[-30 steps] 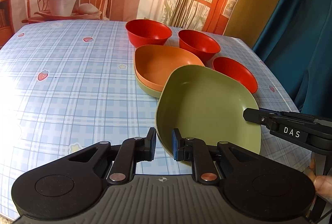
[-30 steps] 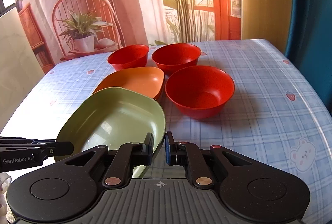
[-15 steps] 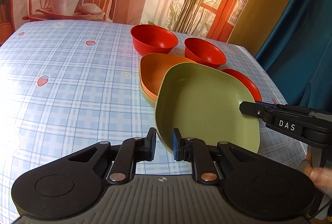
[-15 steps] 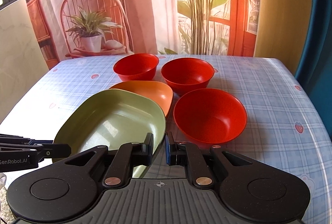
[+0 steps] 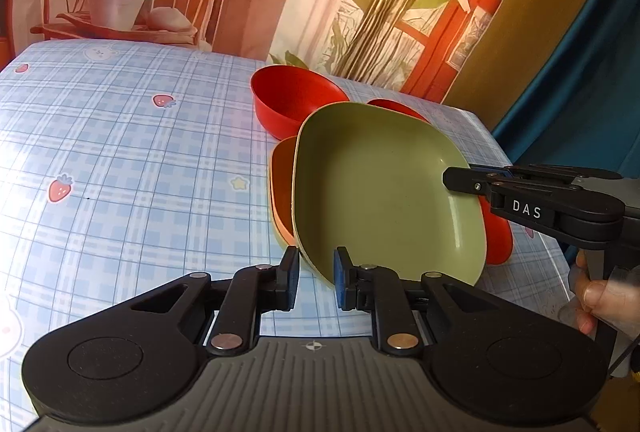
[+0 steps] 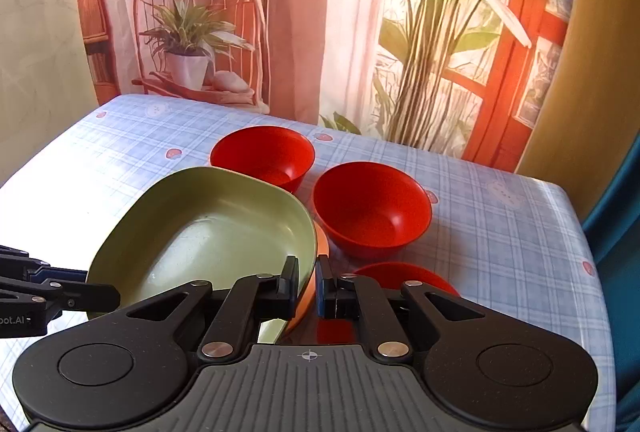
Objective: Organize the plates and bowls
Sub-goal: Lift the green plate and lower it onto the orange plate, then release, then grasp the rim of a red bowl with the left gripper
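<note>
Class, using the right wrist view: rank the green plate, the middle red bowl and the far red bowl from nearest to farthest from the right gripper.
1. Green plate: its rim sits between the right gripper's fingers.
2. Middle red bowl: just beyond, to the right.
3. Far red bowl: farther back, toward the table's rear.

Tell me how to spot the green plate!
Find the checked table with three red bowls. Over an orange plate there, two hand-held grippers pinch one dish by opposite edges. That is the green plate, the only green dish and the only one held up.
</note>
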A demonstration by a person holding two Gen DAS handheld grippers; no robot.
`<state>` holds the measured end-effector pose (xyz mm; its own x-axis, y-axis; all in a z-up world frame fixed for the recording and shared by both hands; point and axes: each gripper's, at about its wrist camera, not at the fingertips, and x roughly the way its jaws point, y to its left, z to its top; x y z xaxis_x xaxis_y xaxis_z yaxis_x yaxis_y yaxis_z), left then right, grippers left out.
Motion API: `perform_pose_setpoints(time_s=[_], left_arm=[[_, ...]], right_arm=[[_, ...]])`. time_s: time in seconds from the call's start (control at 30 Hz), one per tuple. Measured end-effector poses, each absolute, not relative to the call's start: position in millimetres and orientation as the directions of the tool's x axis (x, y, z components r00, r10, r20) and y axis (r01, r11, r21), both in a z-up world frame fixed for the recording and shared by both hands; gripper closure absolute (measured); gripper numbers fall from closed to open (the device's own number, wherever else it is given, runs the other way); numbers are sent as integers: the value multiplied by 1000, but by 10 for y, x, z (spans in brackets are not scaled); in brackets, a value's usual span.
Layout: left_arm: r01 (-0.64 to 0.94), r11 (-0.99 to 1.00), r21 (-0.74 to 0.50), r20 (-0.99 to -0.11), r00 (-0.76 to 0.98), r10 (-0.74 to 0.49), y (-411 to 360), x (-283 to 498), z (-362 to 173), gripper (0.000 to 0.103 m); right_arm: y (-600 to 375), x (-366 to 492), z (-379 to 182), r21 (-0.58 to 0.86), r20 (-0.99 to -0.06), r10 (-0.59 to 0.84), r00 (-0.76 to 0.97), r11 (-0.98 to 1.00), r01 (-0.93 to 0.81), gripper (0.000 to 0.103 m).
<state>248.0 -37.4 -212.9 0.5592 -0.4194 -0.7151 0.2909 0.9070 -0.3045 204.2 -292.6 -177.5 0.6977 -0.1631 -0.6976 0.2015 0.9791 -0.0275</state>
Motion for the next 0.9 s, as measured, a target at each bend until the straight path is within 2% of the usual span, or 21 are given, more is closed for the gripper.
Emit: perform_pose_setpoints(time_s=[0.27, 0.9], left_arm=[[272, 907, -321, -729, 540, -421, -394, 2716, -2180, 82], [269, 912, -310, -753, 517, -408, -422, 2853, -2267, 80]], right_arm=[[-3108, 2416, -1986, -30, -728, -124, 674, 988, 150, 95], [-3116, 2648, -2266, -106, -775, -167, 610, 985, 136, 95]])
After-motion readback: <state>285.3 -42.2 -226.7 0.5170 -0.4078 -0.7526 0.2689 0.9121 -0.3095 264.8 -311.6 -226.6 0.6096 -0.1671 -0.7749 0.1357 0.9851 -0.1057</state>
